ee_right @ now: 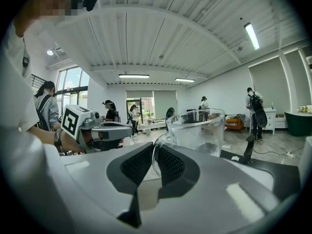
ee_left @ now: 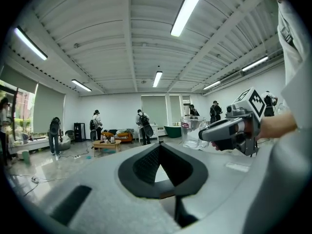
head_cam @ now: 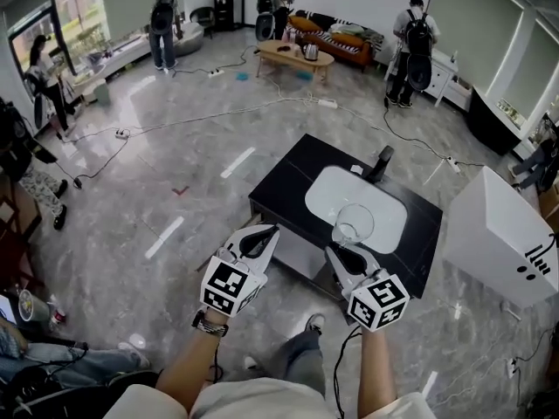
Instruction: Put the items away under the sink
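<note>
— Jug [head_cam: 354, 223] first: where?
— Hangs in the air over the near edge of the black tabletop [head_cam: 288, 177], just in front of the sink [head_cam: 376, 212]. Pinched by its handle in the right tool [head_cam: 342, 253].
— And the left tool [head_cam: 259, 238]?
— Pressed together, pinching nothing. Hovers beside the right one, off the tabletop's front corner.
— Put away yet?
— No. Looks like the carrying step: lifted, yet to go down into the space under the sink [head_cam: 297, 251], which seems open at the front.
— Anything else waiting up top?
— Only the tap [head_cam: 382, 162] and a small pale thing [head_cam: 356, 169] next to it, too small to tell. Seems like the main job left, then: lower the jug, slide it in, let go.
</note>
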`<state>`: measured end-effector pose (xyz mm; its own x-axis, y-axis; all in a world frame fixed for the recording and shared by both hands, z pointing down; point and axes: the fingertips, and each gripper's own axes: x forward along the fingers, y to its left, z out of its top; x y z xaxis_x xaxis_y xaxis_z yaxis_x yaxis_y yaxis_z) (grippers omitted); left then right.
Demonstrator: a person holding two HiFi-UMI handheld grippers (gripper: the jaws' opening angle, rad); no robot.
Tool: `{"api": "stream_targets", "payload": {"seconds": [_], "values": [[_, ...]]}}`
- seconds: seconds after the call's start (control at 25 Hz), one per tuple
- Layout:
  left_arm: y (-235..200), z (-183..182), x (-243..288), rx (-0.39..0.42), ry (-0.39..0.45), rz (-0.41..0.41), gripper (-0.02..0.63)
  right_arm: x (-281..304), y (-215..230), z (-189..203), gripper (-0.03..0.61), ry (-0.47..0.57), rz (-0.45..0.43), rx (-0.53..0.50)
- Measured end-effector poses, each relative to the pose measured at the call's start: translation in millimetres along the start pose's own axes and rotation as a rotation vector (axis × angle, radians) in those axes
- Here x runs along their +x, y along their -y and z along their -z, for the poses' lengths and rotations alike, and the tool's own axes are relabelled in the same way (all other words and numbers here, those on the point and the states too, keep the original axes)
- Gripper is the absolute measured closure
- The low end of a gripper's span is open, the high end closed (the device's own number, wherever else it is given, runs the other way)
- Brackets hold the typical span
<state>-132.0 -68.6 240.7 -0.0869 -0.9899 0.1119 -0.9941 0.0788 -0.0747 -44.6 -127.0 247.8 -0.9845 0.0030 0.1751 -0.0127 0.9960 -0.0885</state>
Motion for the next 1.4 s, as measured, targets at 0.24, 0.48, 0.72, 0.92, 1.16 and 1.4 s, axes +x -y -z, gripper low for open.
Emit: {"api": "stream_targets", "payload": {"seconds": [0.24, 0.48, 0.72, 0.92, 1.16, 1.4], "values": [[-14, 8, -45, -0.022, -0.005, -0.022, 0.615, 14, -53, 4, 0.545, 0.004, -0.043, 0.008], [-24, 18, -64, -0.034, -0.003, -0.043, 0.615, 31, -70, 10, 0.545, 0.008, -0.04, -0.007], [-35, 33, -67, -0.042, -0.021, -0.06, 0.615, 45, -73, 25, 0.545, -0.01, -0.044, -0.026], [-35, 43, -54, -0.052, -0.022, -0.048, 0.615, 54, -66, 41, 0.545, -0.032, -0.06, -0.032], [-34, 62, -27, -0.072, -0.034, -0.041, 0.614, 62, -54, 55, 0.545, -0.013, -0.078, -0.039], [-38, 98, -4, -0.056, -0.046, -0.039, 0.614, 77, -39, 92, 0.545, -0.004, -0.1, -0.045]]}}
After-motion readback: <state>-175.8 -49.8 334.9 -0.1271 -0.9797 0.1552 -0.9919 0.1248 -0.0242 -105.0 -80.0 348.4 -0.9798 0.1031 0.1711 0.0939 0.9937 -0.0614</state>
